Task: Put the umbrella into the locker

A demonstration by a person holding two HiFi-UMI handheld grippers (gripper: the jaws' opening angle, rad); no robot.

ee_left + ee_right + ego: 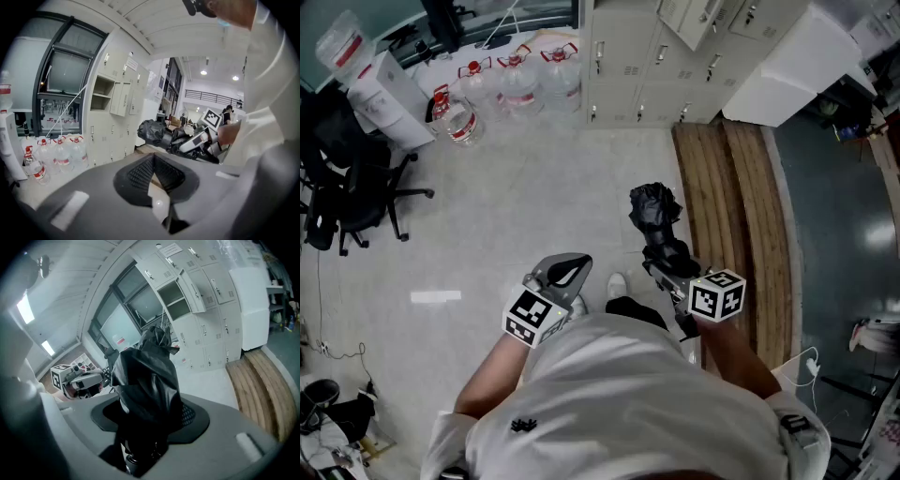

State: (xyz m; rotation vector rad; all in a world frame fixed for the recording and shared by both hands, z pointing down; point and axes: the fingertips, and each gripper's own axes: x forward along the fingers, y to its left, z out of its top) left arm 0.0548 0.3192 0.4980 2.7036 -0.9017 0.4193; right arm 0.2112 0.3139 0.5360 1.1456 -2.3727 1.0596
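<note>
A folded black umbrella (656,211) sticks out forward from my right gripper (664,258), whose jaws are shut on its lower part. In the right gripper view the umbrella (147,380) fills the middle and hides the pads of the right gripper (150,425). My left gripper (567,272) hangs to the left of it with nothing in it, its jaws together. In the left gripper view the pads of the left gripper (154,176) meet, and the umbrella (152,131) shows beyond them. The grey lockers (628,56) stand ahead. One compartment (176,298) has its door open.
Several large water bottles (516,84) stand on the floor at the back left, beside a white dispenser (384,94). A black office chair (347,187) is at the left. Wooden planks (731,206) run along the right, below a white box (787,66).
</note>
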